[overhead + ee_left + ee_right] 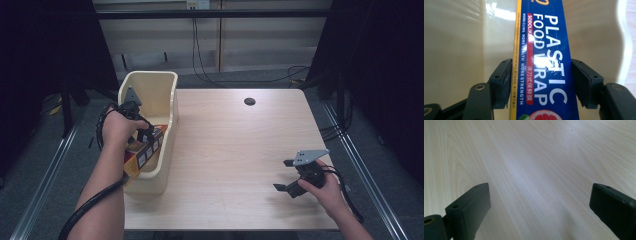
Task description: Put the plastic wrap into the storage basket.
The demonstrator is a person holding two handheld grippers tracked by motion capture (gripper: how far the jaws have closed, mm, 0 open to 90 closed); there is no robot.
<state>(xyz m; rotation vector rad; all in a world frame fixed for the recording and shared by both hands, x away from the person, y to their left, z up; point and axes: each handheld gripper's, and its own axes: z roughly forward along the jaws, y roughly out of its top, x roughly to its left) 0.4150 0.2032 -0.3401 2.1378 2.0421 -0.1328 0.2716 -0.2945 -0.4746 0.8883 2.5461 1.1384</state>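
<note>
left gripper (142, 132): reaches down into the bin, jaws on either side of the box. In the left gripper view (539, 82) both pads sit against the box's long sides, so it is clamped on it.
box (541, 57): long blue plastic-wrap carton, yellow edge strip on one side, white "PLASTIC FOOD WRAP" lettering, fruit picture at the near end. From the high view (145, 150) it lies lengthwise inside the bin, near end towards the person, orange and dark panels showing. Whether it rests on the bin floor or is lifted off it: cannot tell.
bin (170, 100): cream plastic tub with rounded corners, at the table's left edge, long side running away from the person. Its glossy inner wall (461, 37) shows behind the box in the left gripper view.
left hand (116, 127): wrapped round the gripper handle above the bin's left rim, forearm coming in from the bottom, cable looping beside the wrist.
right gripper (287, 175): held low over the table near the right front corner, jaws spread wide, nothing between them. In the right gripper view (539, 202) just bare wood lies between the two pads.
right hand (322, 187): grips the handle, grey plate on top of the gripper.
table (240, 150): light wood, a dark round hole (249, 101) near the far edge, well apart from both grippers.
</note>
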